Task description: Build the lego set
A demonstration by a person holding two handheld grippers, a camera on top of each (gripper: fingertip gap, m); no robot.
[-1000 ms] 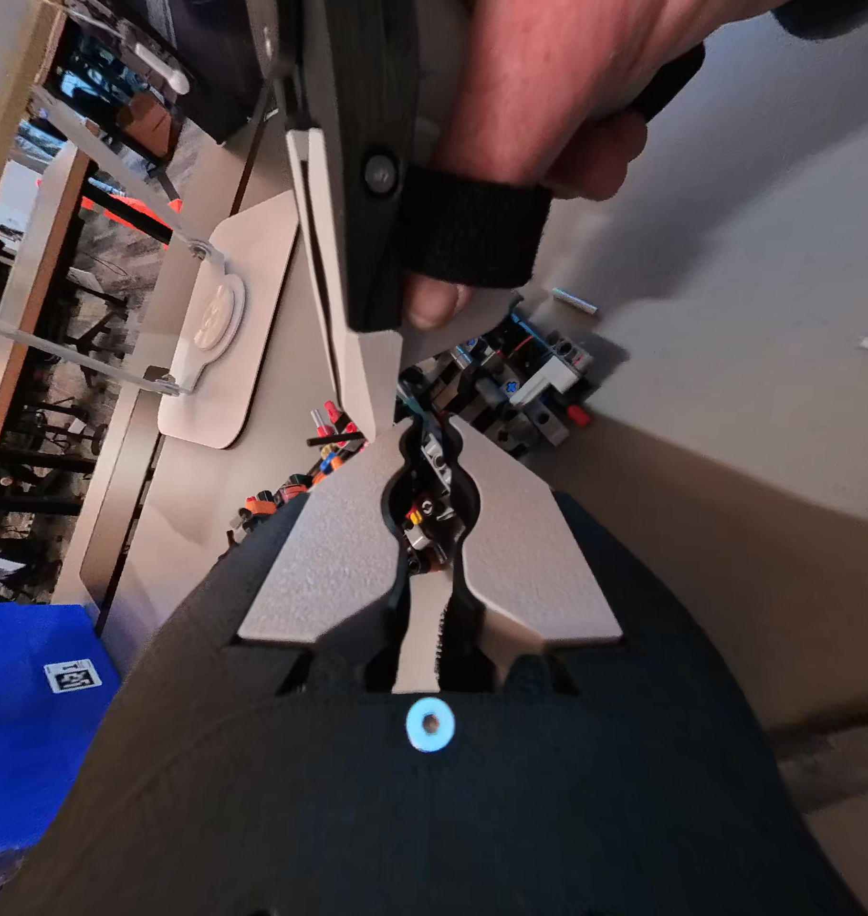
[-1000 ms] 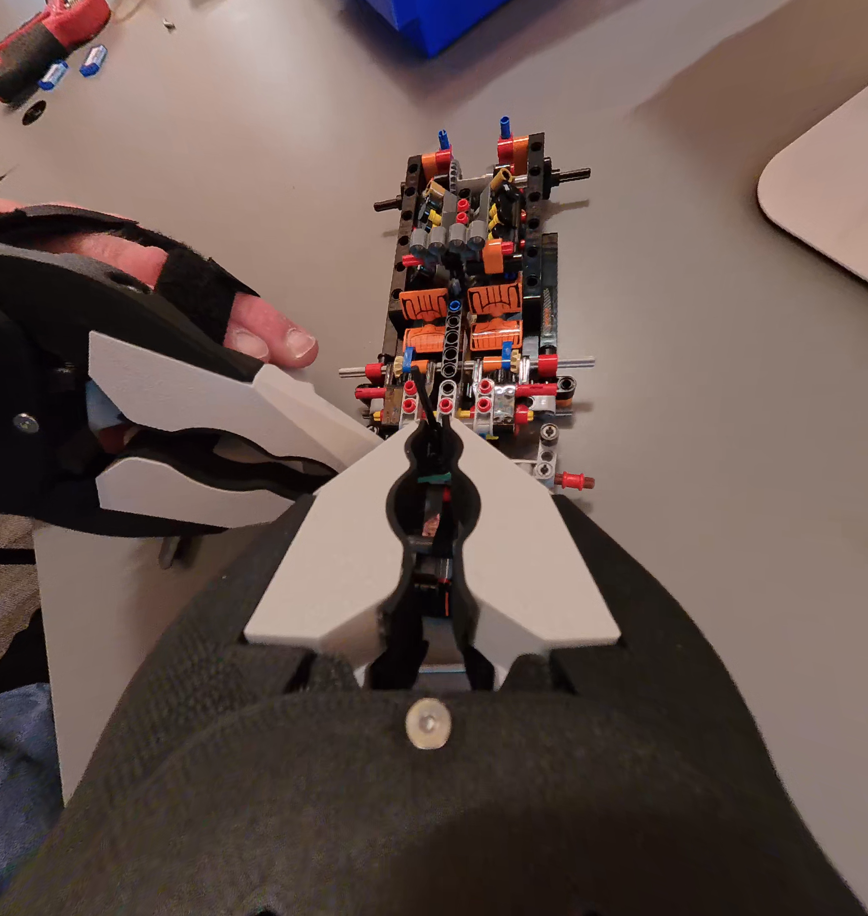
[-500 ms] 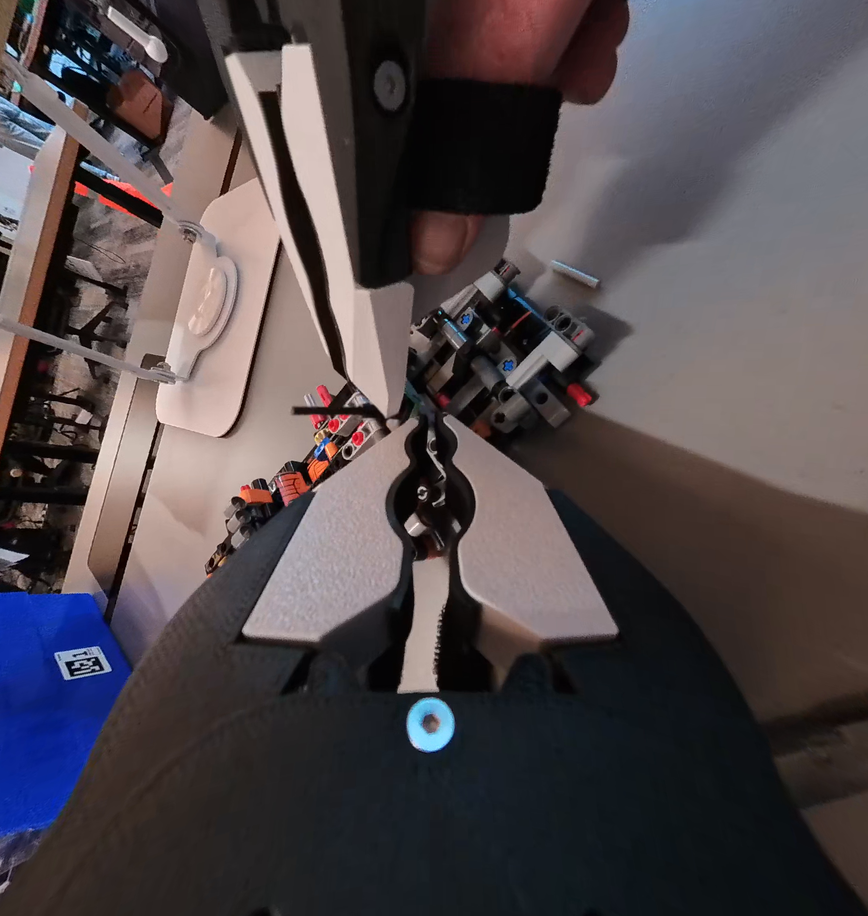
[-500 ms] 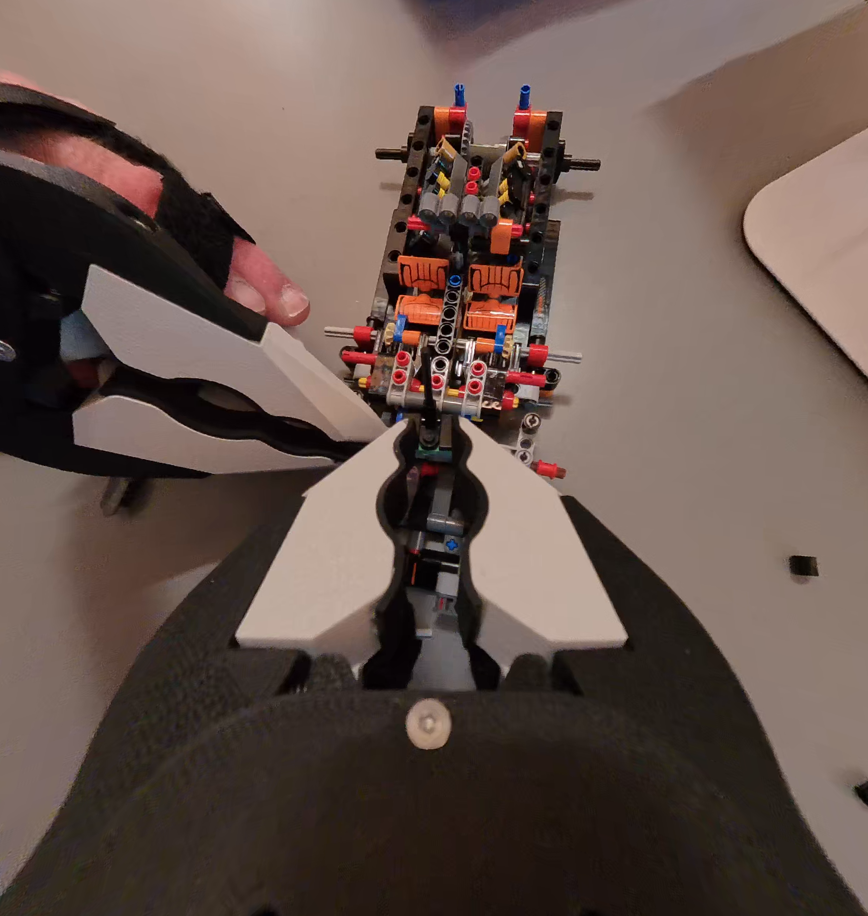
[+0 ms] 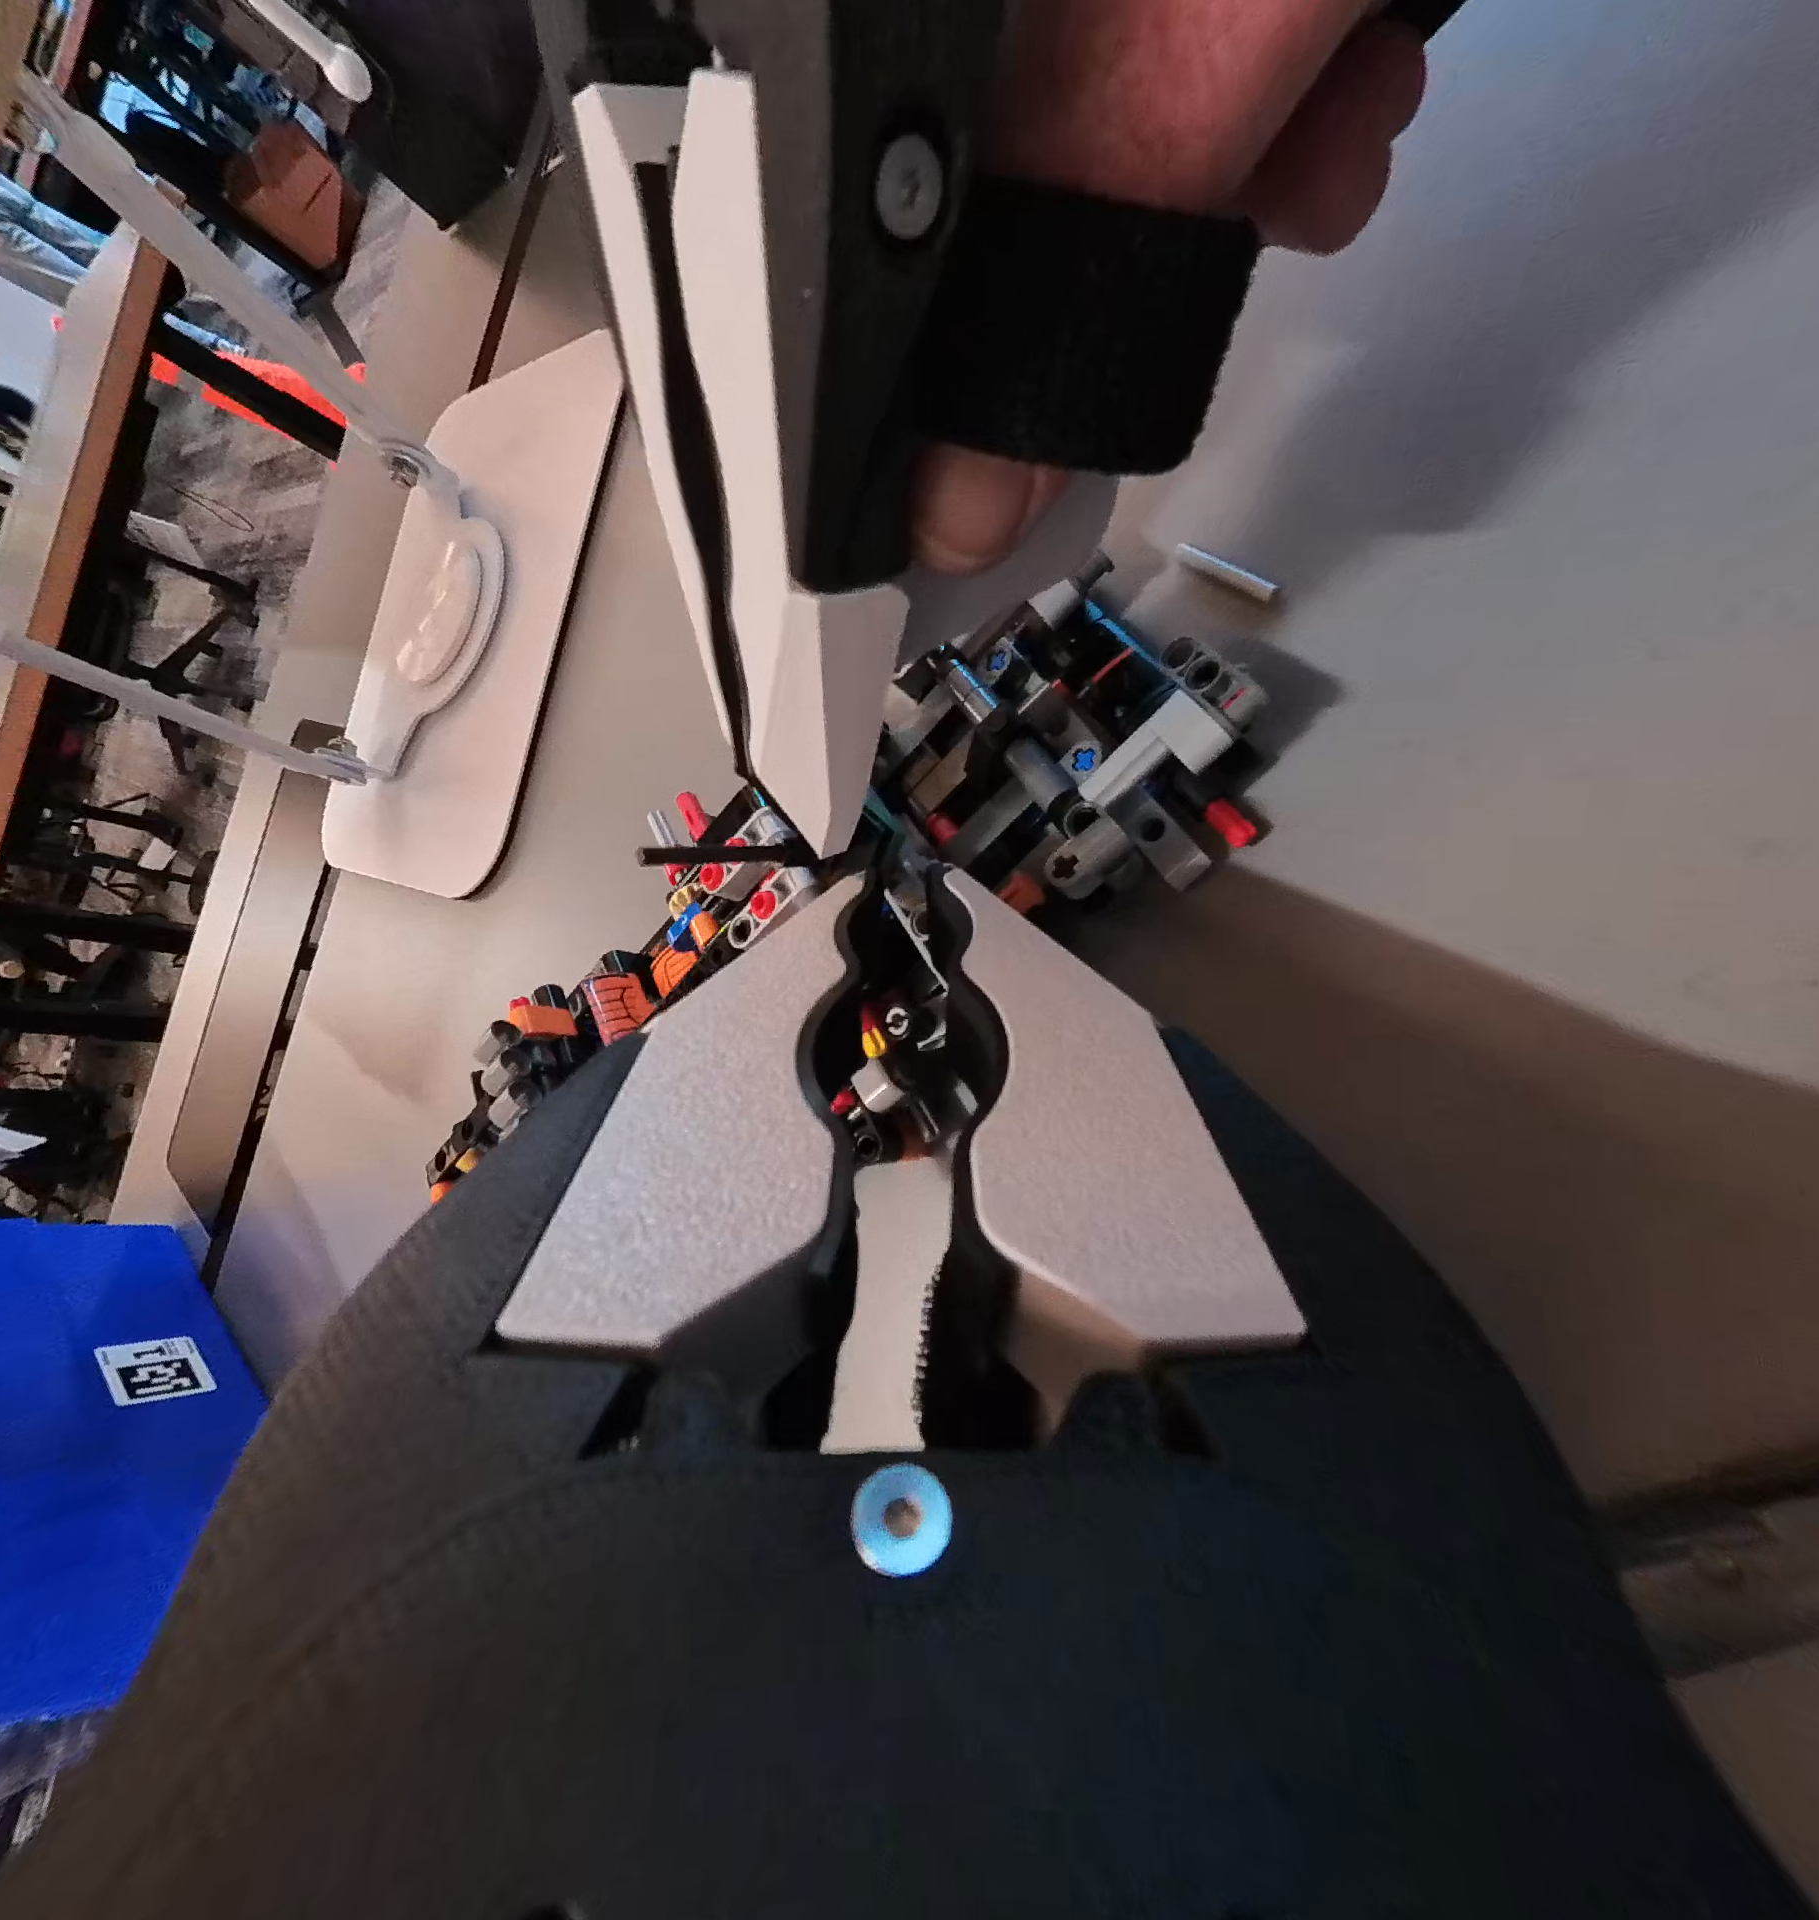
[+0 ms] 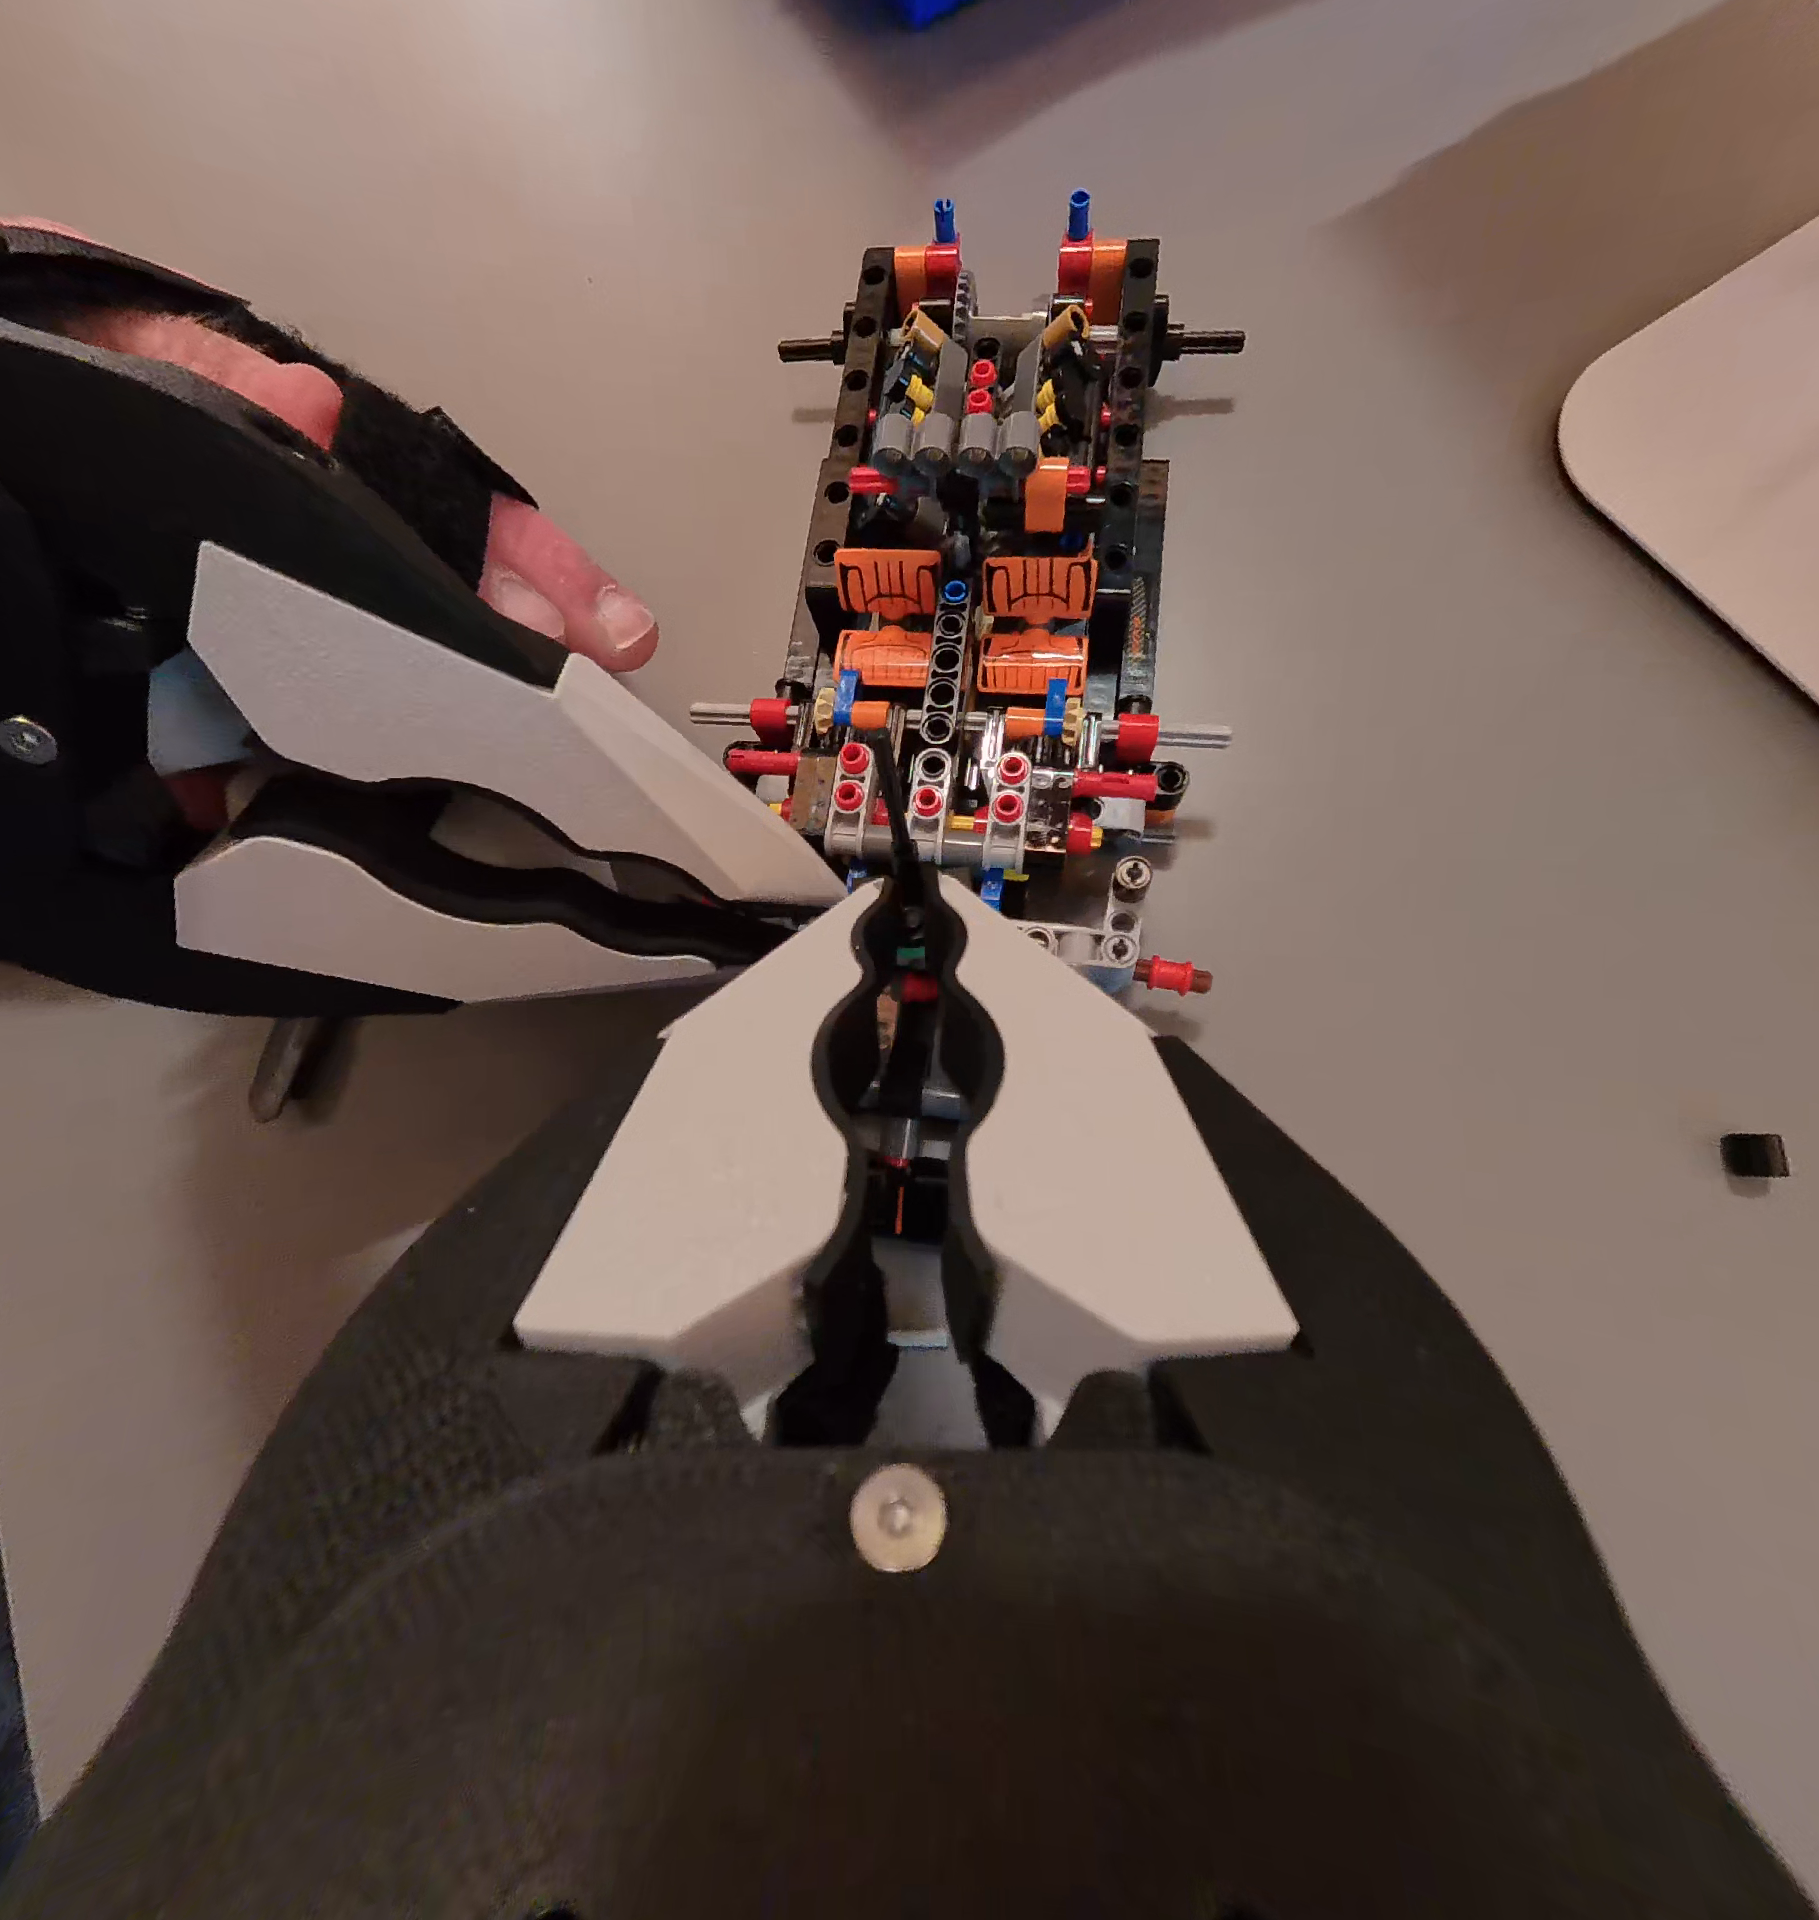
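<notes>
The lego car chassis (image 6: 988, 582), black with orange seats and red pins, lies lengthwise on the grey table. My right gripper (image 6: 900, 888) is over its near end, shut on a thin black rod (image 6: 889, 800) that points up at the chassis's cross axle. My left gripper (image 6: 796, 920) comes in from the left, its tips touching the right gripper's tips. In the left wrist view my left gripper (image 5: 903, 888) is shut, with a grey part of the chassis (image 5: 1071, 769) between its tips. The right gripper (image 5: 817, 831) comes down from above with the rod (image 5: 707, 854).
A beige board (image 6: 1736, 468) lies at the right, also seen in the left wrist view (image 5: 469, 623). A small black piece (image 6: 1755, 1155) lies loose to the right. A short grey pin (image 5: 1227, 571) lies beyond the chassis. A blue bin (image 5: 53, 1455) stands at the left. Left and right tips are no more than a few centimetres apart. The left tips stand about 8 centimetres off the short grey pin (image 5: 1227, 571).
Both grippers have shifted a little at the chassis's near end and the view has drawn slightly closer. The right gripper still holds the black rod. Both grips are unchanged.
</notes>
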